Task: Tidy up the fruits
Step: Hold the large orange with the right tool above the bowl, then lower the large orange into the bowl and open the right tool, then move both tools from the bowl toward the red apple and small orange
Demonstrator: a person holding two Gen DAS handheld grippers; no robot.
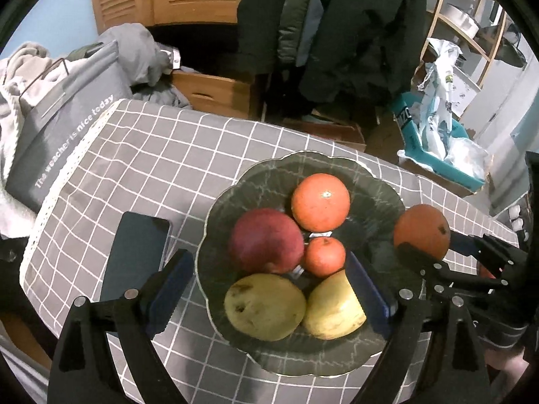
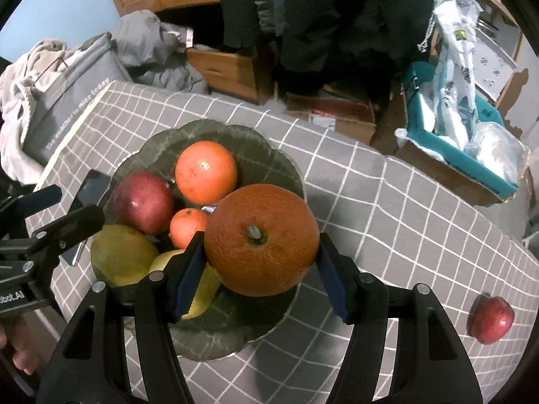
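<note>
Holding: my right gripper [image 2: 261,266] is clamping a large dark-orange orange with a green stem nub [image 2: 261,239] between its blue pads, just over the near right edge of the dark green scalloped glass plate [image 2: 269,155].
Left gripper: my left gripper [image 1: 269,289] is hovering with its fingers spread wide apart, one on each side of the plate's near half, gripping nothing.
Plate contents: a lighter round orange [image 1: 320,202], a dark red apple [image 1: 266,240], a small tangerine [image 1: 324,256] and two yellow-green pears [image 1: 265,306] are sitting together on the plate.
Right view only: I am seeing a small red apple [image 2: 492,320] lying alone on the grey white-checked tablecloth [image 2: 404,208], well apart from the plate, to its right.
Left view only: I am seeing a dark smartphone [image 1: 134,256] lying flat on the cloth just beside the plate's left rim; the right view is catching only a corner of it.
Both views: each camera is showing the other gripper at its edge; from the left, the held orange is sitting at the plate's right rim.
</note>
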